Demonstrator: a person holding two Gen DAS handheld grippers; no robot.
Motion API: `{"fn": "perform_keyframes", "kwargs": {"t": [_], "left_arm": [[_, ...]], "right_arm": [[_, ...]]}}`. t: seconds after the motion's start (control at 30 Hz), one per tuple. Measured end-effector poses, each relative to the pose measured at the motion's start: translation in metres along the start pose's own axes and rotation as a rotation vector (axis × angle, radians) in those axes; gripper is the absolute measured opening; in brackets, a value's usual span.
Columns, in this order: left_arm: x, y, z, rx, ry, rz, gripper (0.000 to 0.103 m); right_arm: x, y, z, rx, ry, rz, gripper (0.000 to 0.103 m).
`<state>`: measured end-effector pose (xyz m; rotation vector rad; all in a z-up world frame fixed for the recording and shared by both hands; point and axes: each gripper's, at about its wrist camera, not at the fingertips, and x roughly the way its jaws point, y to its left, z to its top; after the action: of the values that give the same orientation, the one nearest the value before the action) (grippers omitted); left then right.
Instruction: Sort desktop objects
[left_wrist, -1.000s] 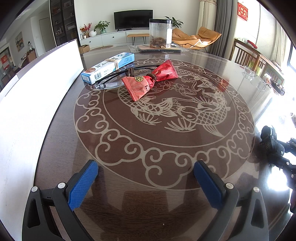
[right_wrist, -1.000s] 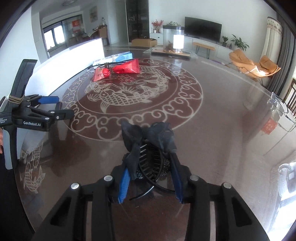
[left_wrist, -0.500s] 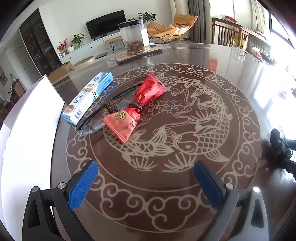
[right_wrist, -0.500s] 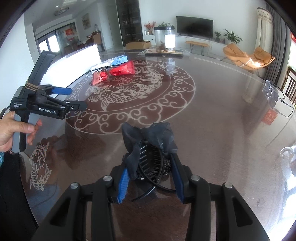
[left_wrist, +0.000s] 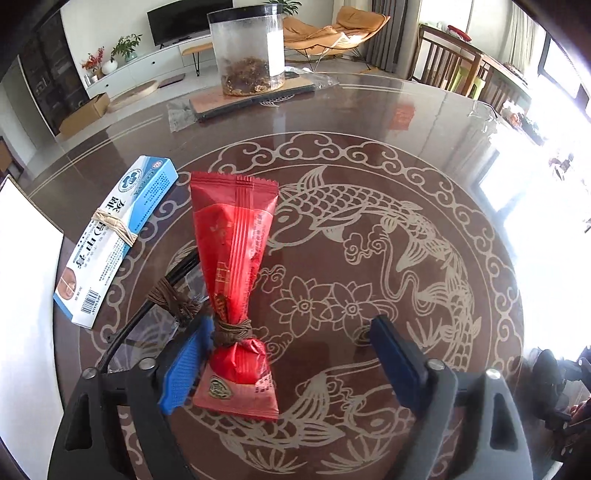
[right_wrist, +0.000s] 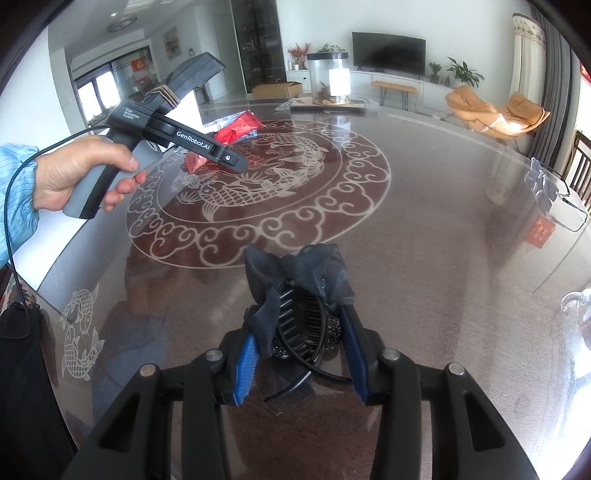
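Left gripper (left_wrist: 291, 354) jaws are closing around the red snack packet (left_wrist: 234, 266) – not yet clamped; right gripper (right_wrist: 299, 354) grips the black hair clip (right_wrist: 299, 295).

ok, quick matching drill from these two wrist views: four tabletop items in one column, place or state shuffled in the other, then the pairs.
Items:
1. red packet
2. blue-and-white box
3. black hair clip
4. clear jar

States:
A. wrapped by a rubber band
B. clamped in the right hand-held gripper
C. tied with brown cord, between the left hand-held gripper pads
D. standing on a board at the far edge

Pairs: 1-C, 2-A, 3-B, 4-D
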<state>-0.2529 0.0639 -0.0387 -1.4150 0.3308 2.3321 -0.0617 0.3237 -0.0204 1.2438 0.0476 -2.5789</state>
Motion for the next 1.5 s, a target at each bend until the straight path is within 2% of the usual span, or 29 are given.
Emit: {"fn": "perform_keyframes", "kwargs": {"t": [0.07,0.1,0.2,0.33,0.43,0.5,0.57,0.6,0.67,0.7,0.77,0.9,1.07,1.5], "left_arm": [[-0.005,0.011,-0.001,-0.067,-0.018,0.007,0.024],[-0.007,0.017,-0.004,-0.097,-0.017,-0.019,0.024],[-0.016,0.016,-0.021,-0.102,-0.032,-0.006,0.024],[-0.041,0.007,-0.071,-0.159,-0.018,-0.025,0.024],[-0.066,-0.004,-0.117,-0.206,-0.017,-0.024,0.026],[-0.077,-0.011,-0.139,-0.205,-0.03,-0.009,0.038],[-0.078,-0.014,-0.15,-0.202,-0.027,0.042,0.091],[-0.078,-0.014,-0.154,-0.197,-0.031,0.071,0.097],[-0.07,-0.01,-0.157,-0.181,-0.029,0.098,0.102],[-0.07,-0.009,-0.158,-0.171,-0.047,0.107,0.103],[-0.068,-0.004,-0.158,-0.178,-0.067,0.104,0.103],[-0.067,-0.001,-0.159,-0.175,-0.113,0.103,0.103],[-0.065,-0.002,-0.156,-0.18,-0.121,0.107,0.103],[-0.063,0.002,-0.148,-0.18,-0.141,0.112,0.103]], "right_arm": [[0.0,0.0,0.0,-0.001,0.0,-0.001,0.043],[0.0,0.001,0.0,-0.001,0.0,-0.002,0.043],[0.0,0.001,0.0,-0.003,0.0,-0.004,0.043],[0.001,0.0,0.001,-0.002,0.0,-0.002,0.043],[0.002,0.0,0.001,-0.002,0.0,-0.002,0.043],[0.002,0.0,0.001,-0.003,0.0,-0.003,0.043],[0.002,0.001,0.001,-0.01,0.002,0.002,0.047],[0.003,0.002,0.001,-0.016,0.004,0.004,0.049],[0.004,0.005,0.001,-0.036,0.008,0.003,0.057],[0.004,0.007,0.001,-0.047,0.011,0.001,0.059],[0.008,0.01,0.001,-0.06,0.027,-0.026,0.079],[0.01,0.013,0.001,-0.07,0.034,-0.037,0.081],[0.017,0.019,0.0,-0.109,0.068,-0.033,0.102],[0.018,0.02,0.0,-0.113,0.07,-0.034,0.103]]}}
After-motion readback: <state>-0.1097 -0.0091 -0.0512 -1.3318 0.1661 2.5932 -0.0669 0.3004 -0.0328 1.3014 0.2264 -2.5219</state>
